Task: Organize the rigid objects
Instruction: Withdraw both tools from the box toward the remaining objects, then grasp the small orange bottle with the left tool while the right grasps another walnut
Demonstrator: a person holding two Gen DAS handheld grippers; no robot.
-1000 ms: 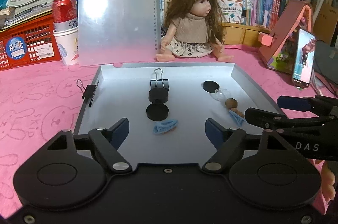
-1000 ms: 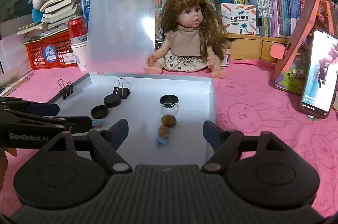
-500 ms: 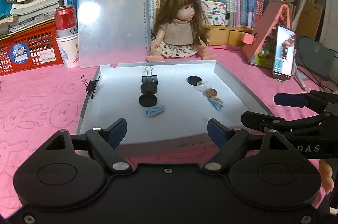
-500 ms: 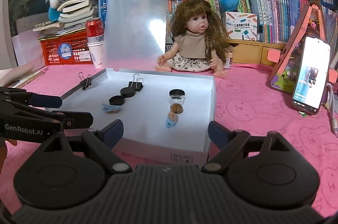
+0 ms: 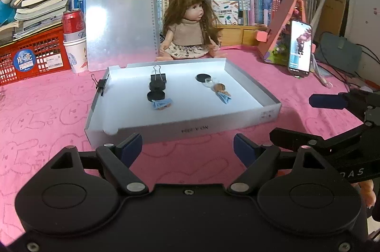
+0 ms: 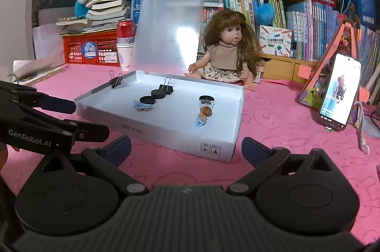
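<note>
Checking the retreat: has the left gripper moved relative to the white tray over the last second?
Yes. The left gripper has backed away: its fingers were over the white tray floor, and now they are short of its near wall, over pink cloth.

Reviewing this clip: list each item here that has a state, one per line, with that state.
White tray: open-topped, flat on the pink cloth.
Binder clip on tray wall: clamped to the rim.
Binder clip in tray: lying loose, clamping nothing.
Small glass jar: uncapped, on its side.
Phone: propped, screen lit.
Left hand-held gripper: open, empty.
Right hand-held gripper: opening, nothing between jaws.
</note>
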